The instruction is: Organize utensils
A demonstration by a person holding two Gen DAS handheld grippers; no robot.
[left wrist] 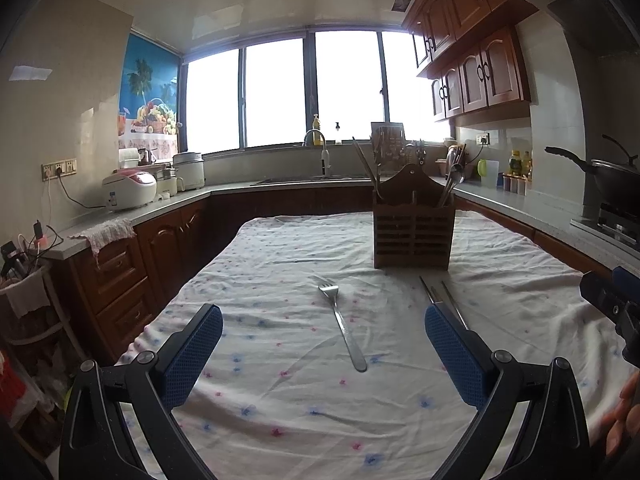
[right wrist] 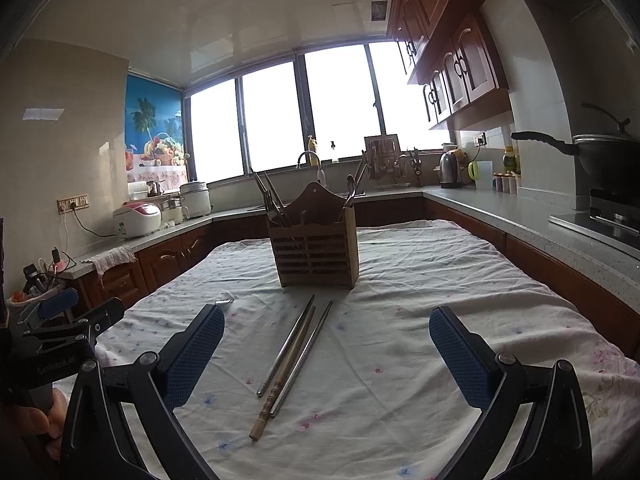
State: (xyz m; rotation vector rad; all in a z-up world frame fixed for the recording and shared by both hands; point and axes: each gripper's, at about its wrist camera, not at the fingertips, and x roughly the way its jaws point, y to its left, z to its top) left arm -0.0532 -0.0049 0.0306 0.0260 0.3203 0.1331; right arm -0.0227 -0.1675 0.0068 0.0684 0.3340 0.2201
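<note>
A wooden utensil caddy (left wrist: 414, 226) (right wrist: 315, 249) stands on the flowered tablecloth (left wrist: 280, 400) (right wrist: 420, 280), with chopsticks and spoons sticking out of it. A steel fork (left wrist: 342, 320) lies on the cloth between the wide-apart fingers of my left gripper (left wrist: 324, 356), which is open and empty. Three chopsticks (right wrist: 296, 356), two metal and one bamboo, lie side by side in front of my right gripper (right wrist: 326, 360), also open and empty. In the left wrist view the chopsticks (left wrist: 444, 300) are partly hidden behind the right finger. The fork's tip (right wrist: 225, 304) peeks out past my right gripper's left finger.
Grey countertops (left wrist: 160, 204) with wooden cabinets ring the table. Rice cookers (left wrist: 130, 188) stand at the left, a sink with tap (left wrist: 320, 152) under the window, a kettle (right wrist: 450, 170) and a wok on the stove (right wrist: 608, 164) at the right. A person's hand (right wrist: 32, 420) holds the left gripper's grip.
</note>
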